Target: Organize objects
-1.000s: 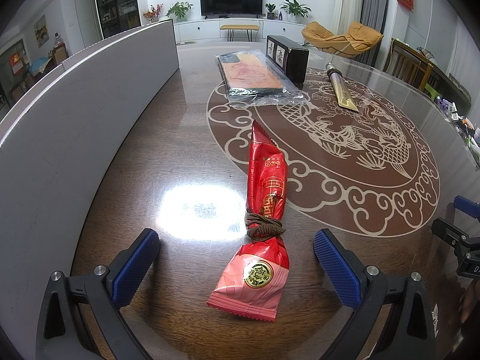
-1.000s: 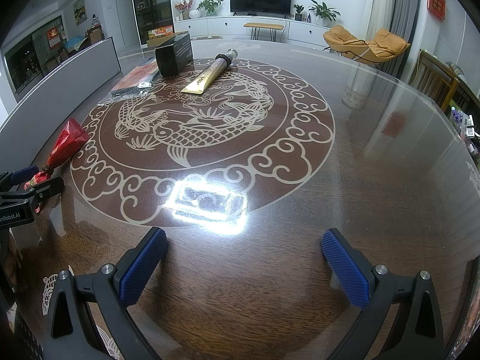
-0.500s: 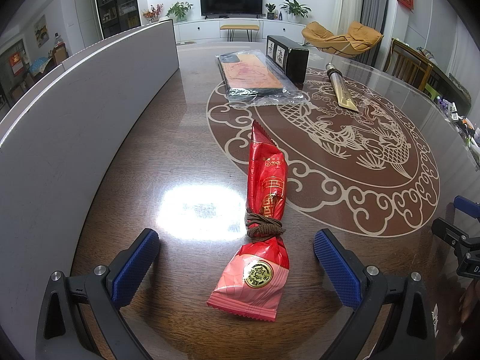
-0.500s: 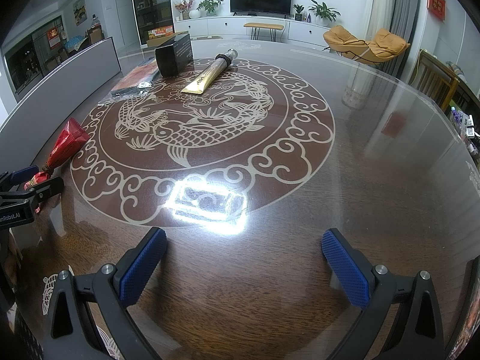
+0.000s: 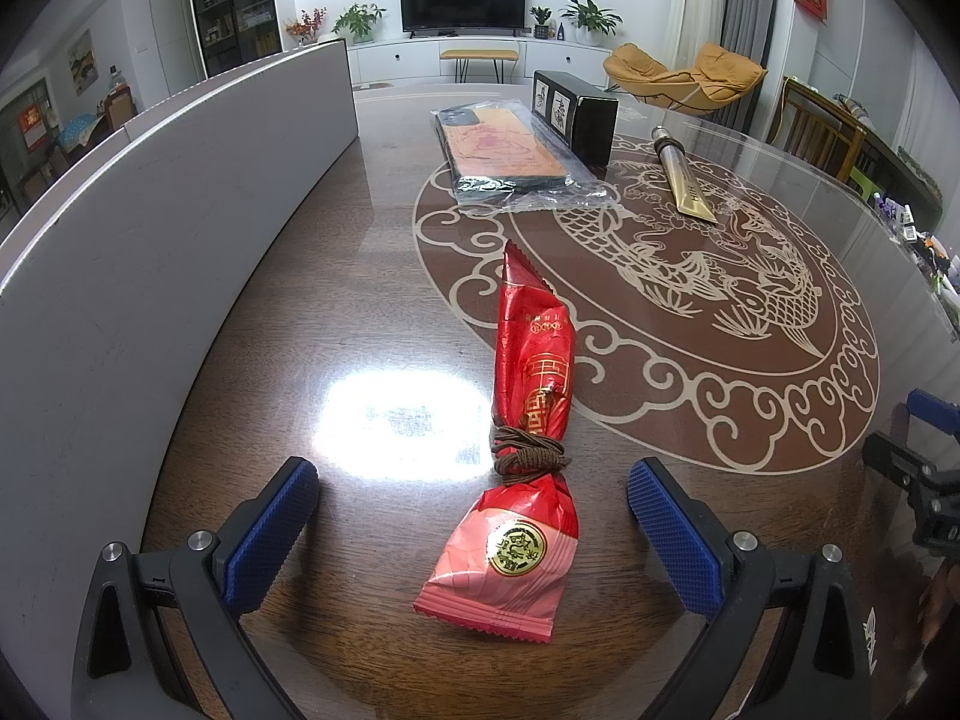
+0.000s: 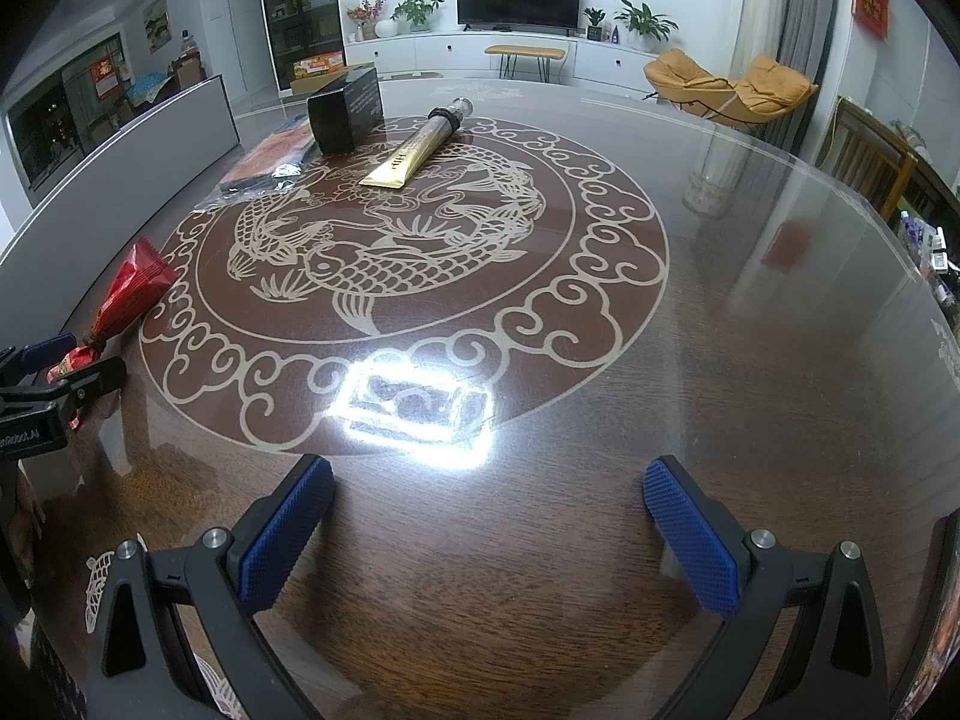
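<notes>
Round wooden table (image 6: 750,360) with carp inlay observed. Plastic-wrapped flat pack (image 5: 504,150), black box (image 5: 579,114) and gold tube (image 5: 684,180) lie at far side. Red snack packet (image 5: 528,438), tied with brown cord, lies between spread fingers of left gripper (image 5: 474,516), untouched. Right gripper (image 6: 489,516) held agape over bare tabletop.

From the right wrist, the left tongs (image 6: 60,360) cover the red packet's (image 6: 129,294) near end. The black box (image 6: 345,111) hides part of the wrapped flat pack (image 6: 267,159). The gold tube's (image 6: 414,150) lettering is too small to read. The counter (image 6: 780,420) runs off the frame's edges.
</notes>
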The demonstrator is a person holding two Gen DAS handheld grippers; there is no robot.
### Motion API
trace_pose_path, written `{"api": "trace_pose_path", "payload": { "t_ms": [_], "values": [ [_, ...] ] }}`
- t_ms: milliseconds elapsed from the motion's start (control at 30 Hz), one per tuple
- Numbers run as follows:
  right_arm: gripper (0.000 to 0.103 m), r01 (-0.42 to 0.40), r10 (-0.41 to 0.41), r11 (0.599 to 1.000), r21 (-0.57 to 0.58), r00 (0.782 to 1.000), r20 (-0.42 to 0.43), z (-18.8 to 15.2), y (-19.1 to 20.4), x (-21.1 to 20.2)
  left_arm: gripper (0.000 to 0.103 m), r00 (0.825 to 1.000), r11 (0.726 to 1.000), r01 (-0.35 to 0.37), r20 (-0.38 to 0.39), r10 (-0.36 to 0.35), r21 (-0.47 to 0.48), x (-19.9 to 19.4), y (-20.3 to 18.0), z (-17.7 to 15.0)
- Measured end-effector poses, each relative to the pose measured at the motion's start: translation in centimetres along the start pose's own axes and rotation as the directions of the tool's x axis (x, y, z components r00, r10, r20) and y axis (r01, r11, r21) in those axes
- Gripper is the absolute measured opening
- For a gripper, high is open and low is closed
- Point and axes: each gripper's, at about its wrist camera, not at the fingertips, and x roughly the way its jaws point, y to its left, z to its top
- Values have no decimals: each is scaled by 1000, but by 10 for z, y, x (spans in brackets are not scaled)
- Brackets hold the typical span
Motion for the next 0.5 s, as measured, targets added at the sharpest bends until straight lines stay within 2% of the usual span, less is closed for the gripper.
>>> {"api": "trace_pose_path", "payload": {
  "t_ms": [100,167,233,300,367,433,500],
  "values": [
    [103,-1,2,1000,9,999,-45,18,0,11,103,1000,1000,0,0,0,0,0,0,0],
    [103,-65,70,996,60,995,-71,43,1,23,103,1000,1000,0,0,0,0,0,0,0],
    [103,-113,118,989,96,992,-45,74,8,31,103,1000,1000,0,0,0,0,0,0,0],
    [103,-127,128,989,70,992,-8,111,24,40,103,1000,1000,0,0,0,0,0,0,0],
    [100,-108,108,993,46,994,-10,148,40,62,103,1000,1000,0,0,0,0,0,0,0],
    [88,-74,75,997,37,996,-45,175,51,88,103,1000,1000,0,0,0,0,1,0,0],
    [82,-37,40,999,32,996,-80,197,59,112,103,1000,1000,0,0,0,0,0,0,0]
  ]
}}
